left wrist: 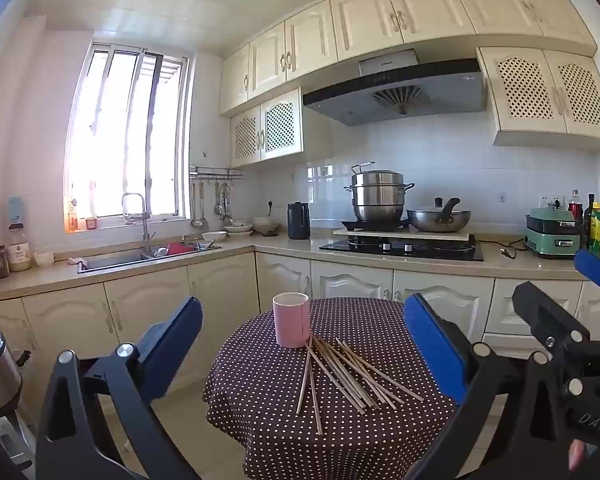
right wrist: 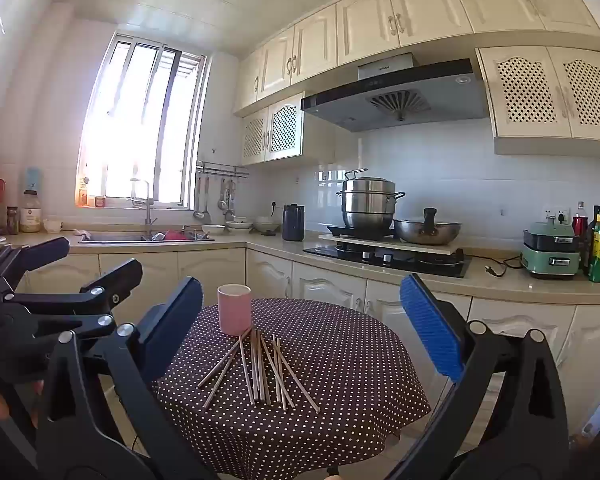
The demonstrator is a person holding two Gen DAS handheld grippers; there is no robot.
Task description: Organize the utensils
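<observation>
While both grippers hang released, thin wooden chopsticks (left wrist: 342,376) lie fanned at 5 o'clock beside upright pink ceramic cup (left wrist: 291,319), likely their holder.

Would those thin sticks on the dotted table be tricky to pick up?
Probably. The chopsticks look thin, stiff and light, so one could roll or slide on the tablecloth. They lie crossed in a loose pile beside the pink cup, so lifting one may disturb its neighbours.
</observation>
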